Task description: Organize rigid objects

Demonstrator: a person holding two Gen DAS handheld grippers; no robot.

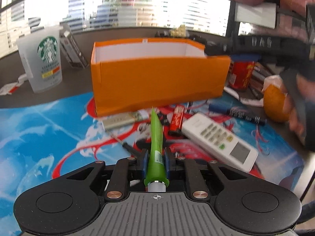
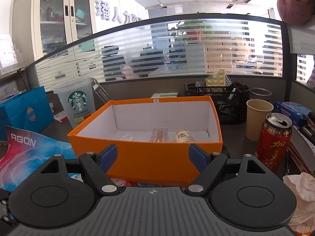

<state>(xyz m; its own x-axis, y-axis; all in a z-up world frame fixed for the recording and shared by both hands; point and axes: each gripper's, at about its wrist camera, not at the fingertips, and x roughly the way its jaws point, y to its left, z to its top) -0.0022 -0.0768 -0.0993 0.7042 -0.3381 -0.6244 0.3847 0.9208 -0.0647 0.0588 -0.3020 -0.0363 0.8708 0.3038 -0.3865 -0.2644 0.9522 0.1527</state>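
My left gripper [image 1: 156,157] is shut on a green tube [image 1: 156,135], which sticks out forward with its flat tip toward the orange box [image 1: 157,78]. The tube's cap end sits back by the gripper body. Below it on the printed mat lie a white remote [image 1: 220,139], a red lighter [image 1: 177,121], a dark marker [image 1: 236,114], a screwdriver [image 1: 128,146] and a flat grey pack [image 1: 118,121]. My right gripper [image 2: 153,154] stands open and empty just before the orange box [image 2: 149,163]. Inside the box lie a cream bottle [image 2: 184,136] and a clear packet [image 2: 159,135].
A Starbucks cup [image 2: 77,102] stands left of the box. On its right are a paper cup [image 2: 258,120], a red can [image 2: 273,143] and a black mesh organiser [image 2: 226,102]. Crumpled tissue [image 2: 301,192] lies near right. An orange fruit [image 1: 275,106] sits by a blurred hand.
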